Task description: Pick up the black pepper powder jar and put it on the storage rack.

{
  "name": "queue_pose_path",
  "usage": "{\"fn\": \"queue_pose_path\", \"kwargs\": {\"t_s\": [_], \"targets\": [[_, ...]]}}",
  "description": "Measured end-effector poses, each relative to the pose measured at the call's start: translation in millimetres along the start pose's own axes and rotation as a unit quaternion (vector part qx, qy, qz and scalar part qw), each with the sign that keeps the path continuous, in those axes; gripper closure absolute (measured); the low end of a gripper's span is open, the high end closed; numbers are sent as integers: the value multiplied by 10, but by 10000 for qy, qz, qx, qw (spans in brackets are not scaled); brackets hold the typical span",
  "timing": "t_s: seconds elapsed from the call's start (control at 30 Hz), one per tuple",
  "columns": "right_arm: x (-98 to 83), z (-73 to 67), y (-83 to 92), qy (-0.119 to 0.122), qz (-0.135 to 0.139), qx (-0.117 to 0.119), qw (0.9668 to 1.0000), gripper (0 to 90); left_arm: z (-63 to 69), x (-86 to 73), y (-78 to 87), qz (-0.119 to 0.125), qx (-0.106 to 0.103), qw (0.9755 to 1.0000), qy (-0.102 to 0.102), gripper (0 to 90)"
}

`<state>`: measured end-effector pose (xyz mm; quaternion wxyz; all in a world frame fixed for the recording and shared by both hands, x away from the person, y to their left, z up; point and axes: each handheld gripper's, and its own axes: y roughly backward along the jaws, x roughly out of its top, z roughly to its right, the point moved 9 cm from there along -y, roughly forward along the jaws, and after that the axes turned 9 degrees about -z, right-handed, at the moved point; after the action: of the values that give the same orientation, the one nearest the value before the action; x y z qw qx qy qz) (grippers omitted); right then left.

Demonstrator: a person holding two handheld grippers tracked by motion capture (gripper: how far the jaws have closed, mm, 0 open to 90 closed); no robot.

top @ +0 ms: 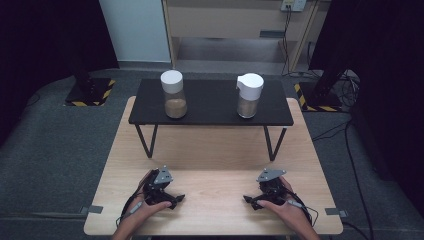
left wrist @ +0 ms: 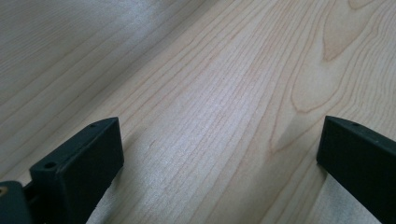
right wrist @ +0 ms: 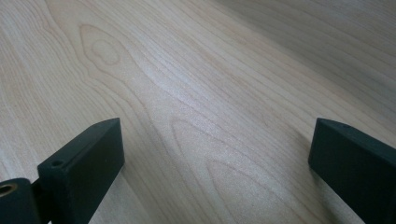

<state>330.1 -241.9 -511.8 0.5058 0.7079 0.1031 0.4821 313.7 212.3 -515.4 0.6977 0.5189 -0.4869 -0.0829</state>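
Jars stand upright, long axes vertical, on the black shelf point(top: 210, 117) at the surface's point(top: 215, 210) far end: round-lidded jar point(top: 173, 94) left, spout-lidded jar point(top: 249, 95) right. Your left gripper point(top: 167, 196) and right gripper point(top: 254, 200) rest near you, jaws released, empty. Judged step: start. Next, reach forward, level.

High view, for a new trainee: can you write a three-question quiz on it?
1. True or false: both jars stand on the black shelf.
2. Which jar has a spout on its lid? A. left jar B. right jar
3. What lies between the open jaws of the left tool and the right tool?

Key: 1. True. 2. B. 3. Nothing; both rest low on the bare wooden table.
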Motion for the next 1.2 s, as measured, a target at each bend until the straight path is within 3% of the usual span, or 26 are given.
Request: {"fn": "queue_pose_path", "kwargs": {"t_s": [0.5,1.2], "targets": [[-88,-49,-27,43,233,-103,9997,22,0,0,0,0,0,10000,1,0],[-100,-73,-21,32,232,-154,9996,20,5,0,0,-3,7,10000,16,0]]}}
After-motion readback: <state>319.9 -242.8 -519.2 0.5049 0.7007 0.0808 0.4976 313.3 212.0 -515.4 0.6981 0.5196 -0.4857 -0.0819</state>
